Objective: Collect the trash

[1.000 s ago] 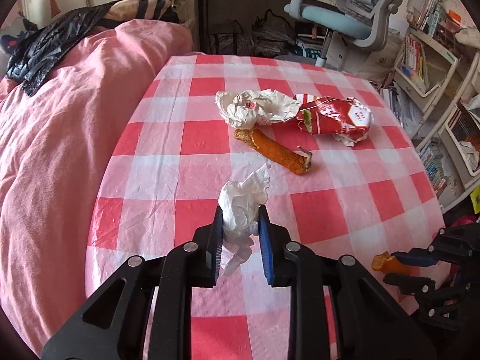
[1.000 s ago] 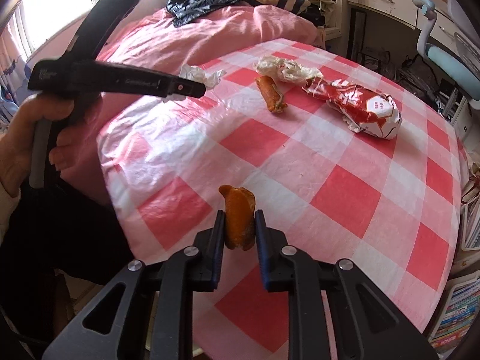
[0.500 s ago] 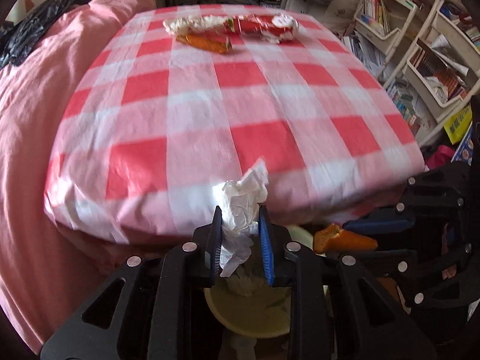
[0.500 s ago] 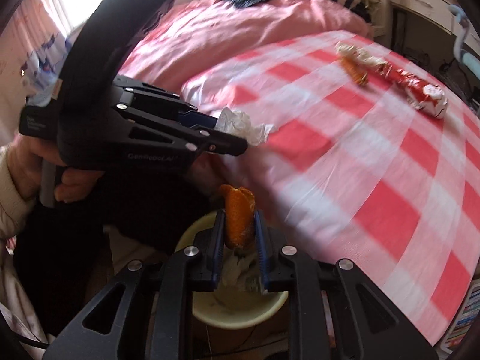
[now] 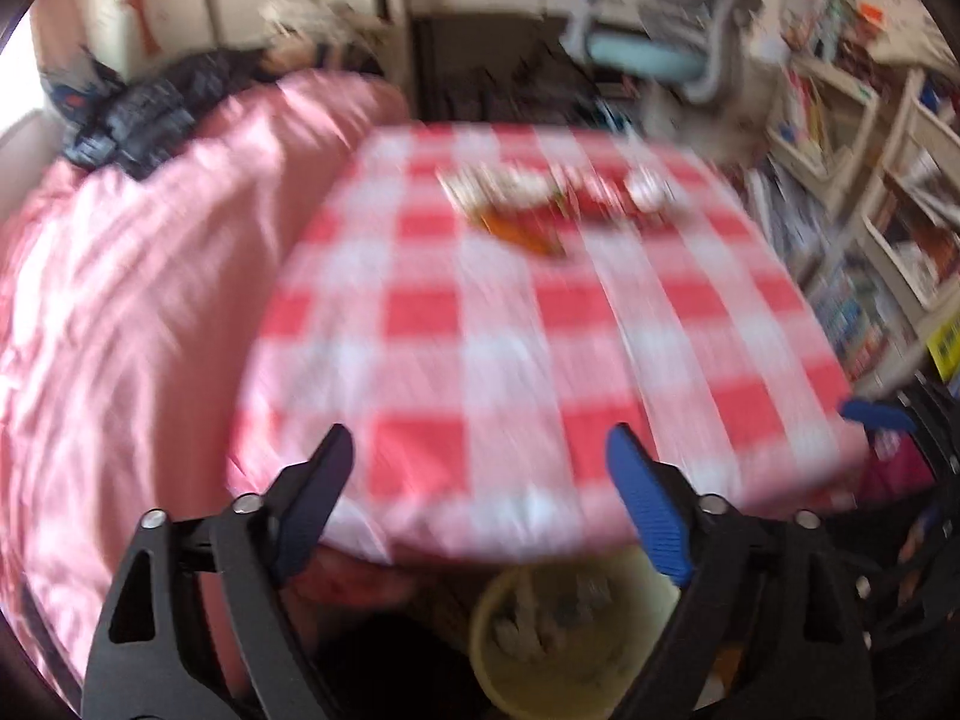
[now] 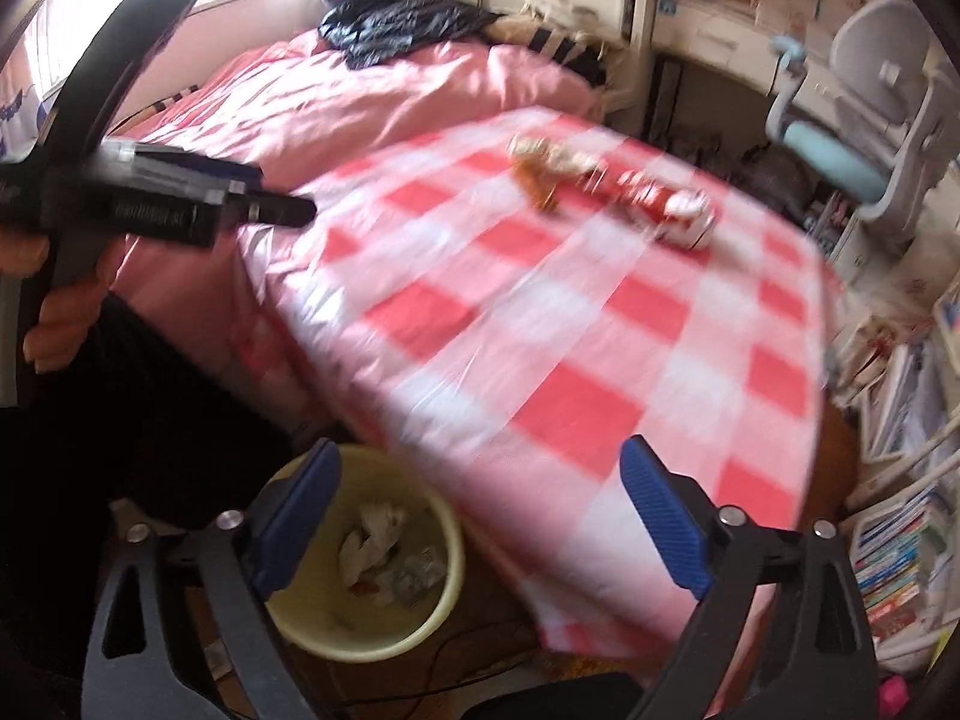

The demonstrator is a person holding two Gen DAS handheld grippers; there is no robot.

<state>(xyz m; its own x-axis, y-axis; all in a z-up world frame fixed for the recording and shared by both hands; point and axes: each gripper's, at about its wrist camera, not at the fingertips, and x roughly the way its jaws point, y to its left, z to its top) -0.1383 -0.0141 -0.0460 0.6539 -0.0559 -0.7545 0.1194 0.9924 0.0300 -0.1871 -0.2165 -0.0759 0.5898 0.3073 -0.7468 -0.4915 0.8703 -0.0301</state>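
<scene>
Both views are motion-blurred. My left gripper (image 5: 480, 450) is open and empty above the near edge of the red-and-white checked table (image 5: 480, 324). My right gripper (image 6: 480, 468) is open and empty. A pale yellow bin (image 6: 306, 630) stands on the floor below the table edge, with crumpled white tissue (image 6: 375, 534) and other scraps inside; it also shows in the left wrist view (image 5: 540, 684). An orange wrapper (image 6: 537, 183), a crumpled white wrapper (image 6: 564, 156) and a red snack bag (image 6: 672, 210) lie at the table's far side. The left gripper (image 6: 264, 204) shows in the right wrist view.
A pink bed (image 6: 372, 96) with dark clothing (image 6: 408, 24) adjoins the table on the left. A blue-grey desk chair (image 6: 864, 138) stands behind the table. Bookshelves (image 5: 870, 228) line the right side.
Both grippers have opened. The white tissue and the orange scrap have left the jaws and the tissue now lies in the bin. Both grippers have lifted and tilted up toward the table.
</scene>
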